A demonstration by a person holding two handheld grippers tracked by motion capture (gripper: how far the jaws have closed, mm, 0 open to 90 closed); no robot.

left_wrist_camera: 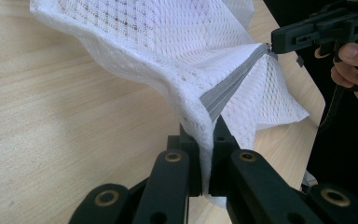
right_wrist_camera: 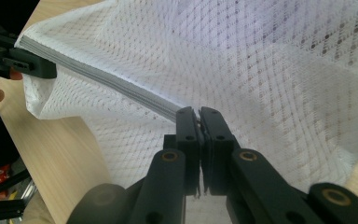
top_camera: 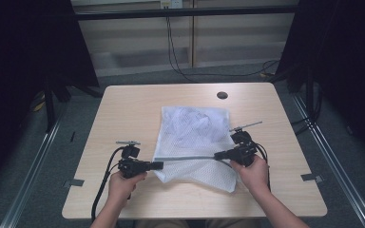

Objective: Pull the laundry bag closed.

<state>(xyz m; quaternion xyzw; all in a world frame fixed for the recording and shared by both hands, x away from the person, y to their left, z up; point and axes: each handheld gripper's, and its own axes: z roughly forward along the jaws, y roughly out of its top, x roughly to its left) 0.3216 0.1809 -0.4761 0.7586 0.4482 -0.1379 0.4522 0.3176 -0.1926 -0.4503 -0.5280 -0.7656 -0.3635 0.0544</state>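
Observation:
A white mesh bag (top_camera: 192,130) lies on the wooden table (top_camera: 123,109), its near edge lifted. A grey zipper (top_camera: 185,158) runs taut between the two grippers. My left gripper (top_camera: 160,165) is shut on the bag's left zipper end; in the left gripper view its jaws (left_wrist_camera: 206,140) pinch the mesh (left_wrist_camera: 158,42) where the zipper (left_wrist_camera: 228,88) starts. My right gripper (top_camera: 217,155) is shut on the zipper's other end; in the right gripper view its jaws (right_wrist_camera: 198,114) clamp the zipper (right_wrist_camera: 107,79) against the mesh (right_wrist_camera: 270,70). Whether a zipper pull sits between them is hidden.
A dark round hole (top_camera: 222,95) sits near the table's far edge. Bare wood lies left of the bag and along the front edge. Black curtains flank the table, and cables hang down the wall behind it. Both hands reach in from the near side.

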